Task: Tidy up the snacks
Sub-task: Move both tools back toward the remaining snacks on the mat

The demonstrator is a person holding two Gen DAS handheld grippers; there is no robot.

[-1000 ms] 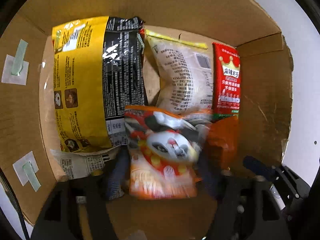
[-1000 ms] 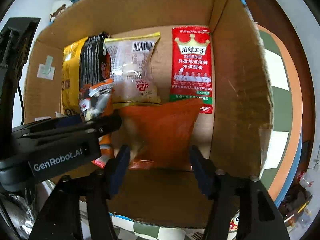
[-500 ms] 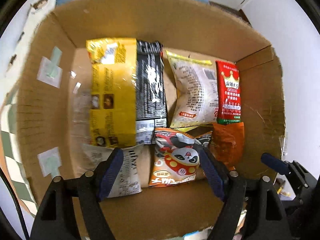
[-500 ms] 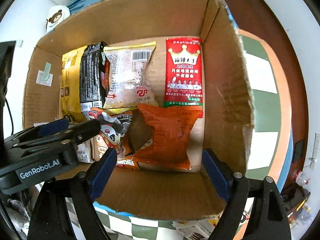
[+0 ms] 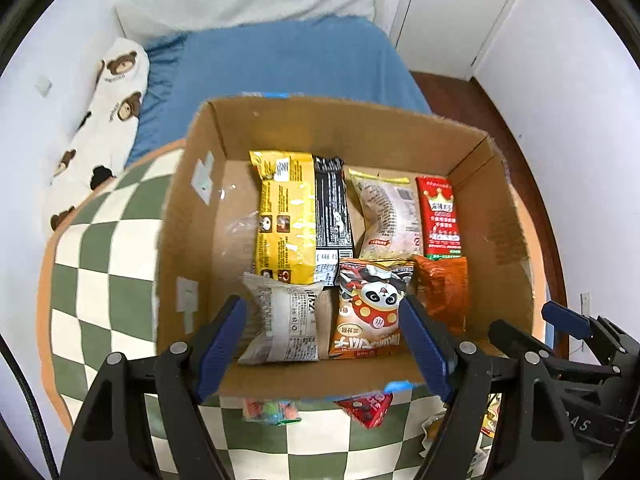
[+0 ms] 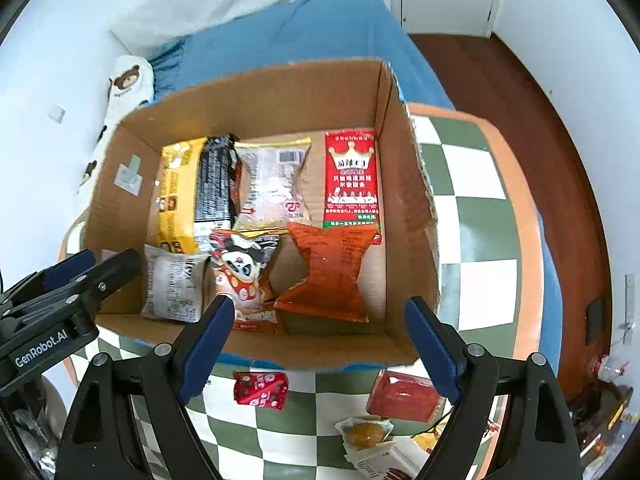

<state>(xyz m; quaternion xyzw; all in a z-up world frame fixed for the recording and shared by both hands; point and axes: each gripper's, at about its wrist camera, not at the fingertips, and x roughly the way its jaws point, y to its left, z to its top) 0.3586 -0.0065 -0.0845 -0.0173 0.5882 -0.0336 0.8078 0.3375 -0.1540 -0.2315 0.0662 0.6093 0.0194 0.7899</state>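
An open cardboard box (image 5: 192,208) (image 6: 404,200) holds several snack packets lying flat. A panda packet (image 5: 372,308) (image 6: 240,268) and an orange packet (image 5: 442,292) (image 6: 332,272) lie along the near side, beside a grey-white packet (image 5: 284,324). Behind them lie a yellow packet (image 5: 284,216), a pale bread packet (image 5: 388,216) and a red crown packet (image 5: 440,216) (image 6: 351,180). My left gripper (image 5: 320,312) hovers open above the box's near wall, with nothing between its fingers. The right gripper (image 6: 320,308) also hangs open and empty above that near wall.
The box stands on a green-and-white checkered table (image 6: 472,208). Loose snacks lie in front of it: a small red packet (image 6: 260,390), a flat red packet (image 6: 404,396) and a bun packet (image 6: 364,434). Behind the table are a blue bed (image 5: 280,64) and a bear-print pillow (image 5: 104,120).
Both grippers have risen out of the box. The right jaws widened and let go of the orange packet. The panda packet, earlier between the left fingers, now lies on the box floor.
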